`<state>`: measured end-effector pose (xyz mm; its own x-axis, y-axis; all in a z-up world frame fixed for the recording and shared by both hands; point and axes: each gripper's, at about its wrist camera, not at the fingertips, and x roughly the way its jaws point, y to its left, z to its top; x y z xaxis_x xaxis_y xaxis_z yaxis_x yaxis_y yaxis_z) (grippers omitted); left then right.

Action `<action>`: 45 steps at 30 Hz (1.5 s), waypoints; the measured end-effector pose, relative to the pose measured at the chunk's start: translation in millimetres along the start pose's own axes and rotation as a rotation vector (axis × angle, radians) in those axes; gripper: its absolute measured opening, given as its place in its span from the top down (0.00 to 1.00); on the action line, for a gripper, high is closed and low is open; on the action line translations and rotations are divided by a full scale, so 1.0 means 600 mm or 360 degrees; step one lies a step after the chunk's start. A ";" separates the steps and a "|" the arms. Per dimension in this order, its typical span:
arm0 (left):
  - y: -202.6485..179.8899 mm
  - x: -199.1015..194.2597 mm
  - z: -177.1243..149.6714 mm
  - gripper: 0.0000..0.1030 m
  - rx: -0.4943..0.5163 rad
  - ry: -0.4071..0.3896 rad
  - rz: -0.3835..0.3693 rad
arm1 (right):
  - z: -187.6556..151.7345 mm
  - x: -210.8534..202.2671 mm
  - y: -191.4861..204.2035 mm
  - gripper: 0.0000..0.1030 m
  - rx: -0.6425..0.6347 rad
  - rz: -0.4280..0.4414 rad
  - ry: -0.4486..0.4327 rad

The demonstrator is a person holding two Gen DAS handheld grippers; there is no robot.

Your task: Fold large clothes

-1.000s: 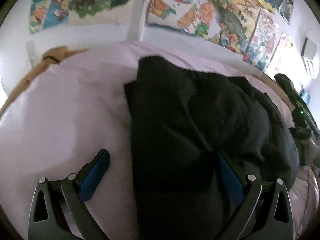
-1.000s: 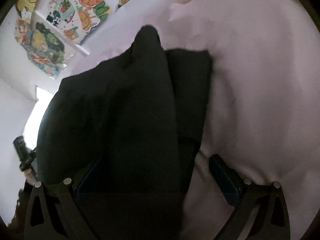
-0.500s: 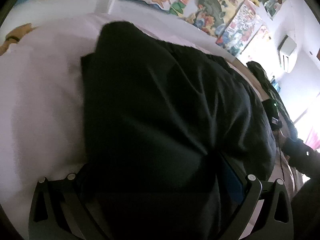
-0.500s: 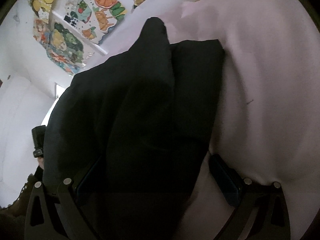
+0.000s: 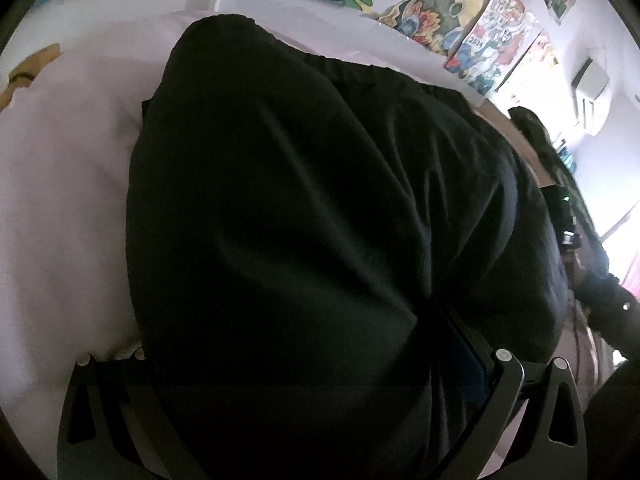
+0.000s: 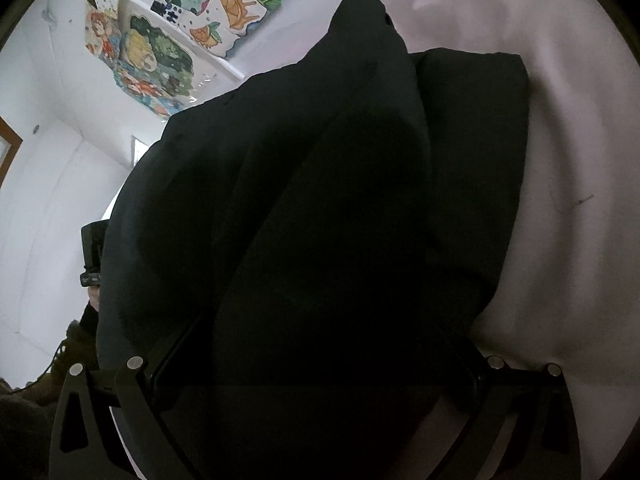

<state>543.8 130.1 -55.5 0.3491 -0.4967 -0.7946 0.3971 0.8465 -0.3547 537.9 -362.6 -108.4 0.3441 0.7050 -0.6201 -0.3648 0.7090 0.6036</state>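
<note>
Garment: a dark garment (image 5: 304,216) lay bunched on the pale pink bed sheet (image 5: 60,184), rising in a hump toward the wall of colourful posters (image 5: 472,16).
Change: a second before, the left gripper (image 5: 316,384) stood over bare sheet beside the cloth; now the cloth filled the gap between its fingers and hid the left one.
Left fingers: set wide, with fabric between them; whether they pinched it, I could not tell.
Right gripper (image 6: 320,380): likewise set wide, its fingers (image 6: 176,352) half buried in the garment (image 6: 320,200).
Meaning: both sides seemed to be gathering the near edge, probably to carry it over for a fold.
</note>
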 end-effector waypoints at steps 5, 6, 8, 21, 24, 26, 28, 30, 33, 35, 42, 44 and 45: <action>-0.008 0.005 -0.011 0.01 0.0014 -0.0019 0.0077 | -0.002 0.000 -0.003 0.00 -0.0001 0.0020 -0.0006; -0.010 0.006 -0.013 0.01 0.0020 -0.0019 0.0093 | -0.002 0.000 -0.004 0.00 -0.0001 0.0024 -0.0009; -0.015 0.008 -0.017 0.01 0.0024 -0.0016 0.0114 | -0.003 0.000 -0.005 0.00 0.0001 0.0029 -0.0015; -0.018 0.014 -0.022 0.01 -0.0024 0.0010 0.0146 | 0.005 0.008 0.003 0.00 -0.0030 -0.0015 -0.0023; -0.016 0.014 -0.021 0.02 -0.0041 0.0030 0.0136 | 0.004 0.003 0.005 0.00 -0.0045 -0.0017 -0.0035; -0.013 0.012 -0.019 0.03 -0.0060 0.0038 0.0133 | 0.001 -0.002 0.007 0.06 -0.0054 -0.0017 -0.0060; -0.014 0.010 -0.018 0.05 -0.0075 0.0033 0.0138 | 0.000 -0.008 0.009 0.12 -0.0051 -0.0017 -0.0086; -0.018 0.003 -0.020 0.09 -0.0083 0.0004 0.0148 | -0.002 -0.014 0.009 0.19 -0.0050 -0.0016 -0.0102; -0.028 -0.006 -0.023 0.23 -0.0091 -0.0034 0.0169 | -0.003 -0.022 0.013 0.34 -0.0046 -0.0008 -0.0125; -0.035 -0.013 -0.026 0.38 -0.0111 -0.0075 0.0188 | -0.005 -0.027 0.018 0.45 -0.0050 -0.0007 -0.0138; -0.081 -0.023 -0.040 0.67 -0.0091 -0.0173 0.0387 | -0.011 -0.038 0.065 0.65 -0.0064 -0.0165 -0.0184; -0.096 -0.027 -0.045 0.73 -0.0073 -0.0180 0.0449 | -0.011 -0.043 0.084 0.68 -0.0091 -0.0212 -0.0178; -0.102 -0.031 -0.048 0.75 -0.0081 -0.0179 0.0469 | -0.012 -0.047 0.094 0.69 -0.0113 -0.0233 -0.0179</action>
<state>488.4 93.1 -33.1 0.5356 -0.2444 -0.8083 0.2227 0.9642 -0.1440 501.6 -342.3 -60.6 0.4912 0.5948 -0.6363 -0.3624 0.8039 0.4717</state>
